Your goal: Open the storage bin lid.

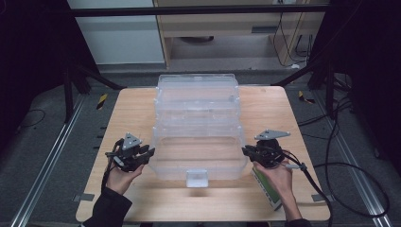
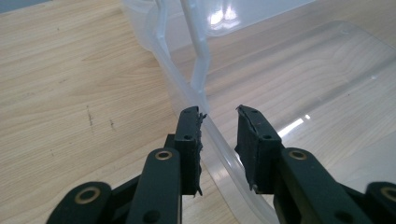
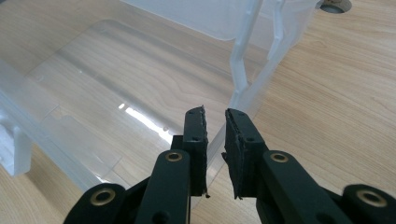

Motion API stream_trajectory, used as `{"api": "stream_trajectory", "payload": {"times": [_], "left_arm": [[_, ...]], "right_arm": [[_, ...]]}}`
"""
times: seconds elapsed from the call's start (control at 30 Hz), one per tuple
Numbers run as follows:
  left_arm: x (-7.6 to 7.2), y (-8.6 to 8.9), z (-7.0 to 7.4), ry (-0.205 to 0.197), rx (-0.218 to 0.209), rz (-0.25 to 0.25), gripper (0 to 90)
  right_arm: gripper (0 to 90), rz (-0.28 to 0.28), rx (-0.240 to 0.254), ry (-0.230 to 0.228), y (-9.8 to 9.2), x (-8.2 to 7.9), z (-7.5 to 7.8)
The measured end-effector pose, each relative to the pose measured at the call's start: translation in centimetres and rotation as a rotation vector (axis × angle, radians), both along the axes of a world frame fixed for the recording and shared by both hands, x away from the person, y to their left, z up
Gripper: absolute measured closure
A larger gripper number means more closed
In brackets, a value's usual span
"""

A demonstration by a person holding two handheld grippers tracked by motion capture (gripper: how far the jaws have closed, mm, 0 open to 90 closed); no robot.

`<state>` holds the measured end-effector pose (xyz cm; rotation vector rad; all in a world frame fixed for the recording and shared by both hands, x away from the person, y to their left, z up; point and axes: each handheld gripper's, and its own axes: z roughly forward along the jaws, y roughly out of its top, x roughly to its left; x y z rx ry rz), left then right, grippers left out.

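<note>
Glossy clear plastic bin (image 1: 197,127), matt pale wood table (image 1: 132,113), black tongs (image 2: 218,140) pads perhaps rubber, frayed

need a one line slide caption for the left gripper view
Left gripper with open fingers straddling the rim of a clear plastic container on a wooden table.

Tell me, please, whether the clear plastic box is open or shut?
Open: the clear plastic box has its lid swung down flat on the table, wood showing through it.
</note>
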<state>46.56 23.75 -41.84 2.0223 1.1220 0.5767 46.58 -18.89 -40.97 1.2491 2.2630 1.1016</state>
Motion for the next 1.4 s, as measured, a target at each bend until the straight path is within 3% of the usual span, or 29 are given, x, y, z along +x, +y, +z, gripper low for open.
{"api": "stream_trajectory", "payload": {"times": [0.3, 0.6, 0.93, 1.23, 1.4], "left_arm": [[0.0, 0.1, 0.1, -0.005, 0.006, 0.002, 70.2], [-0.7, 1.5, 1.4, -0.055, -0.023, 0.011, 59.3], [-0.3, 4.6, 1.5, -0.082, -0.05, 0.105, 46.7], [0.2, 6.1, 1.0, -0.097, -0.019, 0.176, 40.5], [0.5, 7.3, 0.5, -0.079, -0.012, 0.221, 37.3]], "right_arm": [[78.6, -0.001, 0.01, 0.007, 0.2, 0.0, 0.0], [72.1, -0.015, 0.044, -0.031, -0.4, -0.3, 0.6], [59.2, -0.064, 0.049, -0.088, -1.9, -0.8, 2.3], [49.6, -0.118, 0.024, -0.077, -3.2, -0.9, 3.1], [46.4, -0.135, -0.017, -0.067, -3.8, -0.9, 3.9]]}}
